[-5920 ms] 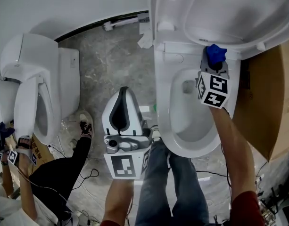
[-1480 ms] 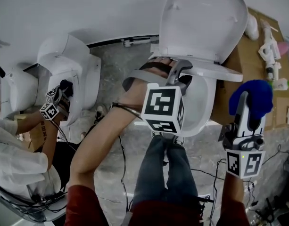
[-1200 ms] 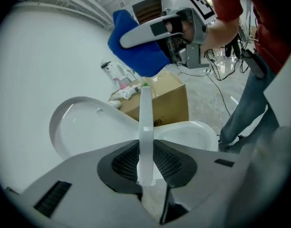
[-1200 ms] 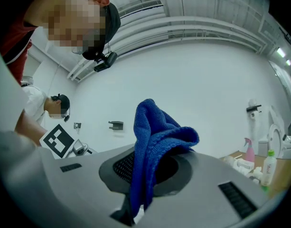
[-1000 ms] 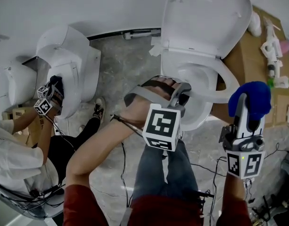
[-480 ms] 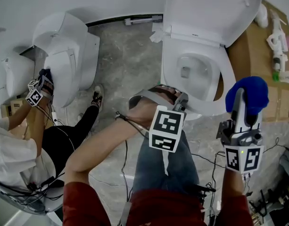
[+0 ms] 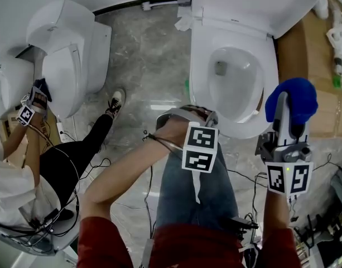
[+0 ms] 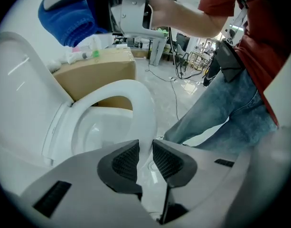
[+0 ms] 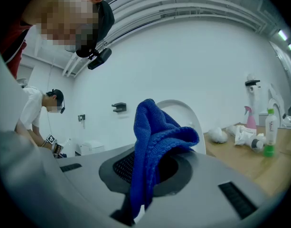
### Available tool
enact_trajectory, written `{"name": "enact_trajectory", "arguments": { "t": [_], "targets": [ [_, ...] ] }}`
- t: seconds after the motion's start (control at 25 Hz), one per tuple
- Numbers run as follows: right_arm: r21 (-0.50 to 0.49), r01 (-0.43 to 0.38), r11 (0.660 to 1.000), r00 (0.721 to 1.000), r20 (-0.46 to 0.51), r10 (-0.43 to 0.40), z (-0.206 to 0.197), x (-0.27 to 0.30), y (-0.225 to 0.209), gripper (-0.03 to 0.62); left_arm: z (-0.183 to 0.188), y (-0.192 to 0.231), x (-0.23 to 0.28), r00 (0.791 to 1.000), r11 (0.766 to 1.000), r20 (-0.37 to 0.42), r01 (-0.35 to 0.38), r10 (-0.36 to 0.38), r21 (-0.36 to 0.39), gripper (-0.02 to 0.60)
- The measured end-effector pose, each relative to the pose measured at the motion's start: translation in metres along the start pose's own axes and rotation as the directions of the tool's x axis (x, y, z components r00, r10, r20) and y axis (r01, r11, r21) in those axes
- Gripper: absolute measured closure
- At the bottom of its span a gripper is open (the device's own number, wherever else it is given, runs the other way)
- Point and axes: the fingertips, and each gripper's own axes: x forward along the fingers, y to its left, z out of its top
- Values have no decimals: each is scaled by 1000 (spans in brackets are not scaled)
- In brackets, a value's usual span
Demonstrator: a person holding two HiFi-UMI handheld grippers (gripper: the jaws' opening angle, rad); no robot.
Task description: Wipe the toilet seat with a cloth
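Head view first: toilet seat (image 7: 200,85) is down around the bowl (image 7: 235,85) at 1 o'clock in frame, lid (image 7: 243,1) up behind it. L gripper (image 7: 208,118) sits at the seat's 7 o'clock, nose tipped down, right by the front rim. Touching or not, can't tell from up here. R gripper (image 7: 286,108) is off the seat's 4 o'clock edge, not on it, w/ the blue cloth (image 7: 293,94) bunched over its tip. Cardboard box (image 7: 296,46) stands at the toilet's 3 o'clock.

Left gripper view: jaws narrow, a slim gap btwn the ribbed pads (image 8: 127,161), and they've just been closing. Nothing sits in that gap. The seat's front curve shows beyond it at 12 o'clock, the bowl opens at 10, the lid stands at 9. The box is at 11, w/ the cloth higher up in the other gripper near the top edge. The person's jeans (image 8: 221,113) fill 3 o'clock.

Right gripper view: jaws clamped on the cloth, fabric pinched btwn the pads, one fold standing up at 12 and a tail hanging toward 6. The raised lid peeks out behind the fold. Bottles (image 9: 271,127) stand on a brown surface at 3 o'clock.

Back in the head view: a second toilet (image 7: 64,43) at 10 o'clock, a second person (image 7: 17,186) at 8 reaching up to it.
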Motion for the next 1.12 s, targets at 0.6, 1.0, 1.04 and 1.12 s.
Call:
{"name": "enact_trajectory", "arguments": {
  "t": [0.6, 1.0, 1.04, 1.12],
  "targets": [
    [-15, 49, 999, 981, -185, -51, -131, 38, -43, 540, -55, -23, 133, 1000, 984, -18, 12, -15, -179, 496],
    [-8, 59, 998, 962, -267, -59, -179, 58, -53, 540, -78, -18, 182, 997, 965, -63, -50, 35, -258, 515],
    [-11, 55, 998, 961, -270, -56, -182, 60, -53, 540, -79, -18, 183, 997, 963, -61, -53, 38, -264, 515],
    [-16, 50, 999, 959, -277, -52, -188, 65, -55, 540, -79, -16, 184, 998, 957, -50, -58, 46, -285, 517]
  ]
}}
